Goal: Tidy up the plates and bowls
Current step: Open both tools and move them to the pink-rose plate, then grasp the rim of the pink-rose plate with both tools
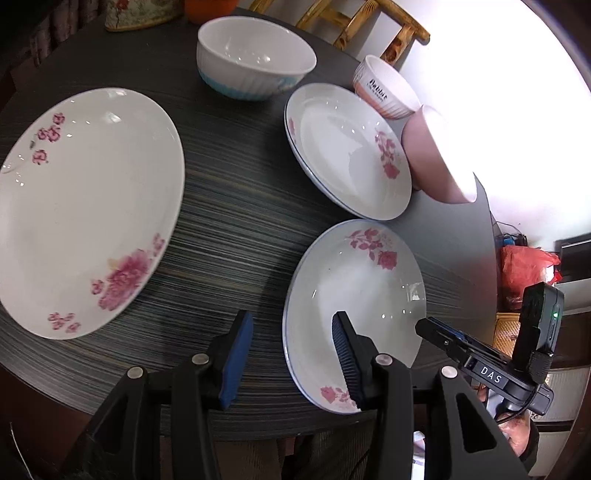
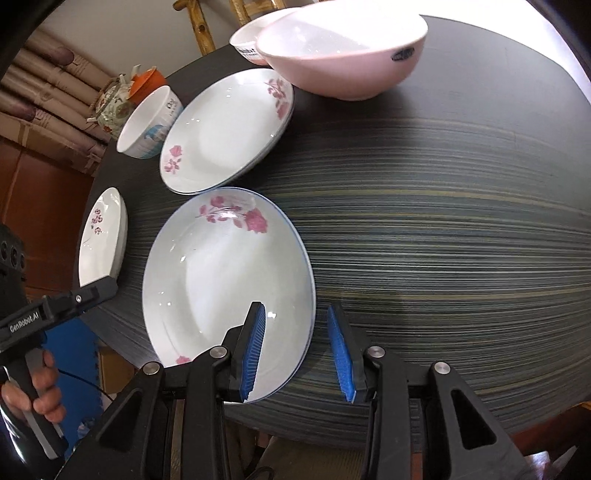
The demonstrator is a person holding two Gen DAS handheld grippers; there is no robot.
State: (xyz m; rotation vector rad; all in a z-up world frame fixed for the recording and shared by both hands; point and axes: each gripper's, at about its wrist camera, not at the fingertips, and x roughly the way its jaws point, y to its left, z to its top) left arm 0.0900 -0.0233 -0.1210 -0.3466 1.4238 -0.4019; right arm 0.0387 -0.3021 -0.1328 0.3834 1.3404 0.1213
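Observation:
A near rose plate (image 1: 354,295) (image 2: 221,280) lies at the table's front edge. My left gripper (image 1: 291,354) is open, its jaws straddling that plate's left rim. My right gripper (image 2: 299,350) is open, its jaws straddling the same plate's right rim. A second rose plate (image 1: 343,147) (image 2: 225,133) lies behind it. A large floral plate (image 1: 85,206) (image 2: 103,236) lies to the left. A white and blue bowl (image 1: 255,55) (image 2: 147,122), a small white and pink bowl (image 1: 384,88) (image 2: 251,37) and a pink bowl (image 1: 436,158) (image 2: 343,48) stand at the back.
The round dark striped table (image 1: 236,221) (image 2: 443,240) carries everything. A floral tin (image 1: 140,14) (image 2: 110,103) and an orange object (image 2: 147,79) stand at the far edge. A wooden chair (image 1: 362,26) stands behind the table. A red bag (image 1: 524,266) sits beyond the right edge.

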